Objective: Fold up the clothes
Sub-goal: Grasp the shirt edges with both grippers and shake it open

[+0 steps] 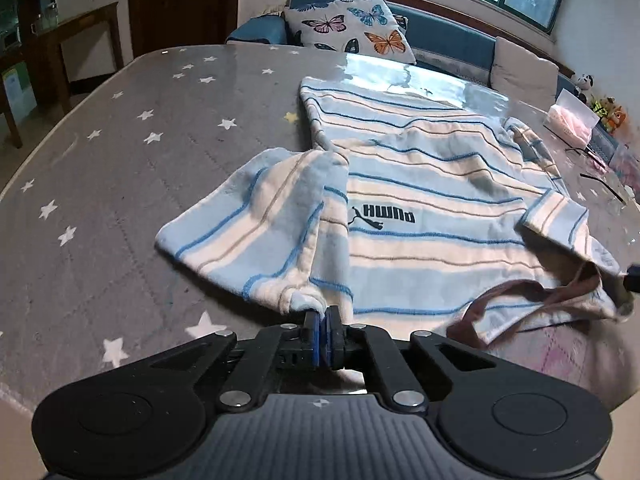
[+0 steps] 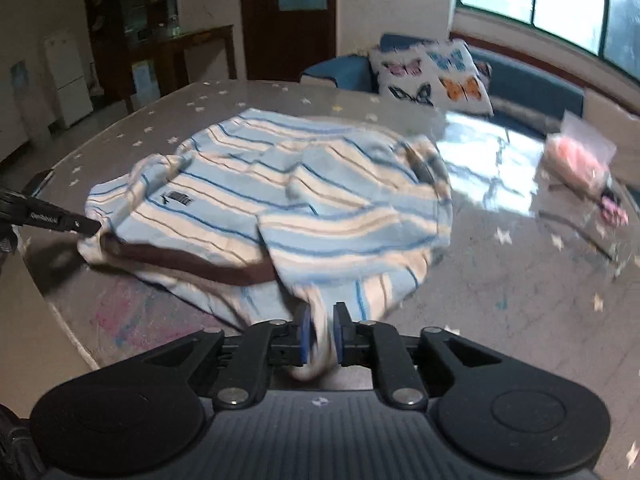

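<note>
Star-printed grey cloth covers the bench [image 1: 100,160], where a blue-and-cream striped shirt [image 1: 420,208] lies spread out. Left tongs [image 1: 323,322] are nearly closed, pinching the shirt's near-left shoulder. Right tongs [image 2: 320,330] sit narrowly parted, clamping a bunched fold beside the brown collar [image 2: 192,260].

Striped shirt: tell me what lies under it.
The striped shirt lies on the grey star-print table cover, which shows around it. A pink smudge on the cover peeks out by the collar. Anything else beneath is covered.
</note>
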The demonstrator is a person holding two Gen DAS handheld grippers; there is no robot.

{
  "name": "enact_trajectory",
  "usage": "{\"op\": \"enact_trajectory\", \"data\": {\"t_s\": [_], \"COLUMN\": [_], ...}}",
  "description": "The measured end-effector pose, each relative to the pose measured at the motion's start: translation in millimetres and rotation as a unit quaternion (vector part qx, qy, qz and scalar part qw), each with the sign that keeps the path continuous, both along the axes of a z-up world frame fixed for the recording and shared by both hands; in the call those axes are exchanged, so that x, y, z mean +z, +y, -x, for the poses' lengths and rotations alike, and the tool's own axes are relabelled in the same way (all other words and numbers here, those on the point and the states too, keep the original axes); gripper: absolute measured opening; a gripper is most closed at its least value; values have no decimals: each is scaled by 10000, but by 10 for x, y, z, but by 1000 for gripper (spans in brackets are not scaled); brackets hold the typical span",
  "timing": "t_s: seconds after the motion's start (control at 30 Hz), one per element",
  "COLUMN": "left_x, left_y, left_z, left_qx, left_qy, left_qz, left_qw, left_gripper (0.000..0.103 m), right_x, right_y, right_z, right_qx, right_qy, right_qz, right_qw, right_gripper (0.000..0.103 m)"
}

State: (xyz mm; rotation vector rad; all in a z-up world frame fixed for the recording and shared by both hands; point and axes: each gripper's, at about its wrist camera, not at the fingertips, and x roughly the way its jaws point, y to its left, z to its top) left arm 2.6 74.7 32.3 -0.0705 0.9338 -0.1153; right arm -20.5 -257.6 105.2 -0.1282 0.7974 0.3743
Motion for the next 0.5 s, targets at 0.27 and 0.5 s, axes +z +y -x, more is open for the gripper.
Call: {"op": "enact_trajectory", "data": {"t_s": [0.27,0.5], "left_x": [178,279], "left_y": [18,44], "left_z": [-1,-18], "left_qx": [-10,83], "left_qy": [-333,-551], "left_qz": [-112,-213], "left_qw": [9994,9982], "left_gripper": [31,53], "right_x": [-31,-388], "right_y": [384,643], "right_z": [-233,-550], "right_qx": [427,494], "right_qy": [-280,-165], "right_qz": [105,364], "right_qw": [9986,9980], "right_gripper": [34,34]}}
